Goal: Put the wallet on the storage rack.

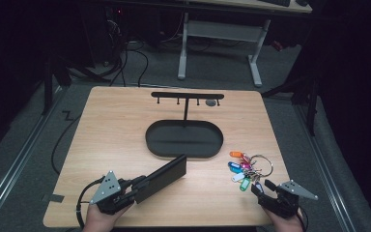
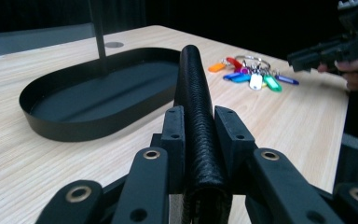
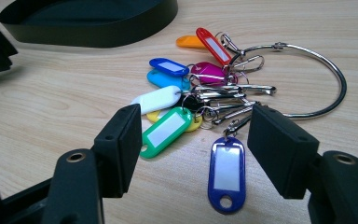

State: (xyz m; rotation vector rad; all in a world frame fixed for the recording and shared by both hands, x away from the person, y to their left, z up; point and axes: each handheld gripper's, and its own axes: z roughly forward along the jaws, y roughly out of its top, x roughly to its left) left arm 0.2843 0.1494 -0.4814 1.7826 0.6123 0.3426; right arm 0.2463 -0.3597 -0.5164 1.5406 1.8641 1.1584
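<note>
Near the table's front edge, a black wallet [image 1: 162, 177] is clamped edge-up between the jaws of the left gripper [image 2: 199, 135], just beside the oval black tray [image 1: 183, 150]. Farther right, the bunch of key tags [image 3: 193, 100] is approached by the right gripper [image 3: 196, 140], its jaws spread apart.

I'm working in what looks like a lab: a wooden counter [image 1: 116, 125] on grey carpet [image 1: 24, 145], dark curtains around it, loose cables [image 1: 125, 58] and a white-legged desk [image 1: 222, 34] behind
</note>
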